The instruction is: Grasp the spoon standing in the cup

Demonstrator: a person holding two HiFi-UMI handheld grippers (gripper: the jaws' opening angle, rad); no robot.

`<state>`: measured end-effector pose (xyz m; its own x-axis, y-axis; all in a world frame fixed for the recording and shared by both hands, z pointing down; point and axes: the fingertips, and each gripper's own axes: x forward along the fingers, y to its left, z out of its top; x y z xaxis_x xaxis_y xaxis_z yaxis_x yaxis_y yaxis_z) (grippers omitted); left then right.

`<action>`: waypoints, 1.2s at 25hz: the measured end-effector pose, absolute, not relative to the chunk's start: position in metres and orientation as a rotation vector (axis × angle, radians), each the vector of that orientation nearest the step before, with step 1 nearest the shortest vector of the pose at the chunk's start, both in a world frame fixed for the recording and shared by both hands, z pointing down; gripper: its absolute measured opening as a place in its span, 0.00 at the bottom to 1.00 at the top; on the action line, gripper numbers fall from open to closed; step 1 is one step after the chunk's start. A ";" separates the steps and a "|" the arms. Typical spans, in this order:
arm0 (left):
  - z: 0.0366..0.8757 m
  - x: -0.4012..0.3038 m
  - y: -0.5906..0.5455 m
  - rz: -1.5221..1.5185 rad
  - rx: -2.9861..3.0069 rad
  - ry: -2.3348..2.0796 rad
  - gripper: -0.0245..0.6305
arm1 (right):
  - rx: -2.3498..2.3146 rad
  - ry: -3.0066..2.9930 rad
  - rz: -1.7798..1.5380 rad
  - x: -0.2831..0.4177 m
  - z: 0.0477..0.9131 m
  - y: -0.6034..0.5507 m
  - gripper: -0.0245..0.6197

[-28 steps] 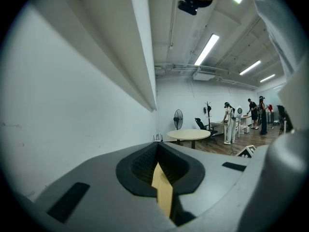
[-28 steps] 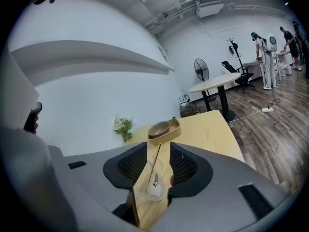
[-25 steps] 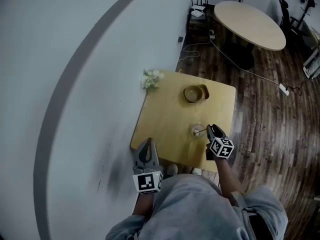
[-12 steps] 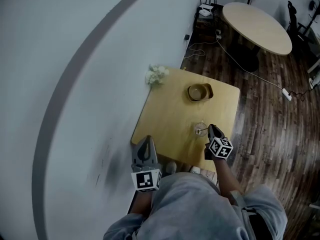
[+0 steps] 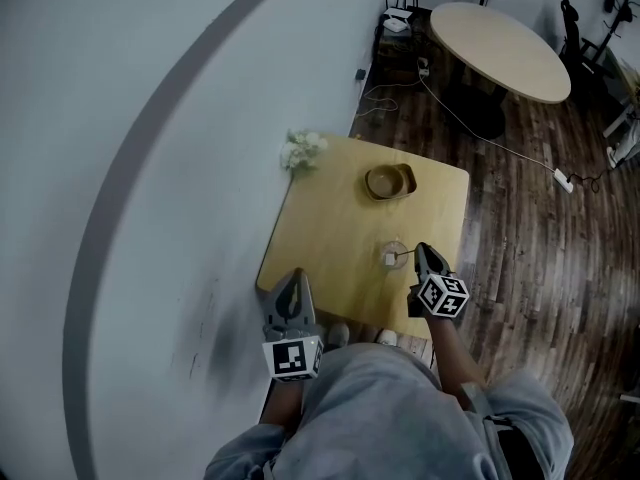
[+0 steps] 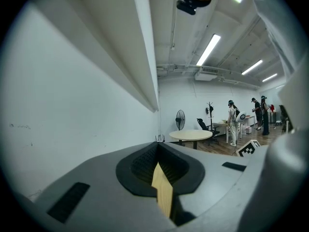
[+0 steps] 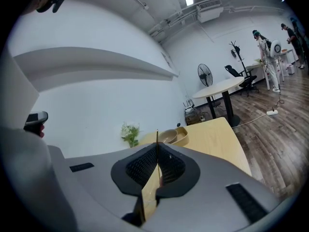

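Observation:
A small clear cup (image 5: pixel 392 257) stands near the front right of the square wooden table (image 5: pixel 330 230), with a thin spoon (image 5: pixel 402 259) leaning out of it to the right. My right gripper (image 5: pixel 419 252) is at the cup's right side, its jaws closing the last bit onto the spoon's handle. In the right gripper view the handle (image 7: pixel 157 136) rises as a thin dark line pinched between the pads (image 7: pixel 157 154). My left gripper (image 5: pixel 290 288) hangs shut and empty over the table's front left corner; its jaws (image 6: pixel 158 172) meet with nothing between them.
A wooden bowl (image 5: pixel 390 183) sits at the table's far side, also seen in the right gripper view (image 7: pixel 174 135). White flowers (image 5: pixel 303 152) stand at the far left corner against the wall. A round table (image 5: pixel 500 46), a fan, cables and people are farther off on the wood floor.
The right gripper's jaws have come together on the spoon handle beside the cup. The head view shifted slightly; the left gripper has stayed put.

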<state>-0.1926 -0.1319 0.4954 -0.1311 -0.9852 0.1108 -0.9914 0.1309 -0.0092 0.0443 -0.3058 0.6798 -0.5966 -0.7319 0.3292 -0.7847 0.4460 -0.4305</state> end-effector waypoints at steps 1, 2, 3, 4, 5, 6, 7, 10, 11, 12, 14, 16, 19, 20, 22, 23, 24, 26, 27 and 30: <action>0.496 -0.191 -0.132 0.122 2.027 -2.295 0.04 | 1.373 -2.601 0.845 0.046 0.673 -0.305 0.04; 0.496 -0.190 -0.133 0.121 2.037 -2.287 0.04 | 1.385 -2.613 0.842 0.047 0.666 -0.305 0.04; 0.495 -0.189 -0.135 0.121 2.048 -2.279 0.04 | 1.398 -2.627 0.840 0.048 0.658 -0.305 0.04; 0.493 -0.187 -0.136 0.121 2.058 -2.271 0.04 | 1.411 -2.641 0.839 0.049 0.650 -0.304 0.04; 0.492 -0.186 -0.137 0.121 2.069 -2.261 0.04 | 1.424 -2.657 0.836 0.050 0.641 -0.303 0.04; 0.491 -0.184 -0.139 0.119 2.080 -2.251 0.04 | 1.436 -2.672 0.831 0.051 0.633 -0.302 0.04; 0.491 -0.182 -0.141 0.116 2.092 -2.242 0.04 | 1.447 -2.687 0.821 0.052 0.625 -0.301 0.04; 0.489 -0.176 -0.145 0.105 2.132 -2.208 0.04 | 1.472 -2.729 0.780 0.054 0.600 -0.296 0.04; 0.488 -0.174 -0.147 0.102 2.147 -2.195 0.04 | 1.482 -2.738 0.772 0.055 0.593 -0.293 0.04; 0.488 -0.171 -0.149 0.098 2.164 -2.182 0.04 | 1.494 -2.746 0.769 0.057 0.586 -0.291 0.04; 0.488 -0.167 -0.153 0.085 2.191 -2.157 0.04 | 1.522 -2.759 0.767 0.061 0.576 -0.288 0.04; 0.489 -0.164 -0.157 0.068 2.212 -2.133 0.04 | 1.553 -2.769 0.759 0.066 0.566 -0.284 0.04; 0.490 -0.159 -0.159 0.076 2.259 -2.085 0.04 | 1.595 -2.780 0.730 0.072 0.551 -0.275 0.04; 0.491 -0.158 -0.159 0.074 2.271 -2.070 0.04 | 1.608 -2.784 0.719 0.073 0.547 -0.272 0.04; 0.491 -0.155 -0.160 0.069 2.295 -2.040 0.04 | 1.637 -2.792 0.701 0.076 0.538 -0.267 0.04; 0.491 -0.154 -0.161 0.069 2.309 -2.025 0.04 | 1.652 -2.796 0.693 0.077 0.533 -0.264 0.04; 0.491 -0.152 -0.161 0.070 2.324 -2.010 0.04 | 1.666 -2.800 0.687 0.077 0.528 -0.260 0.04; 0.491 -0.150 -0.161 0.072 2.356 -1.978 0.04 | 1.696 -2.808 0.677 0.079 0.521 -0.253 0.04; 0.491 -0.149 -0.161 0.072 2.369 -1.963 0.04 | 1.709 -2.812 0.670 0.079 0.518 -0.249 0.04; 0.492 -0.147 -0.159 0.068 2.404 -1.919 0.04 | 1.742 -2.810 0.643 0.076 0.513 -0.237 0.04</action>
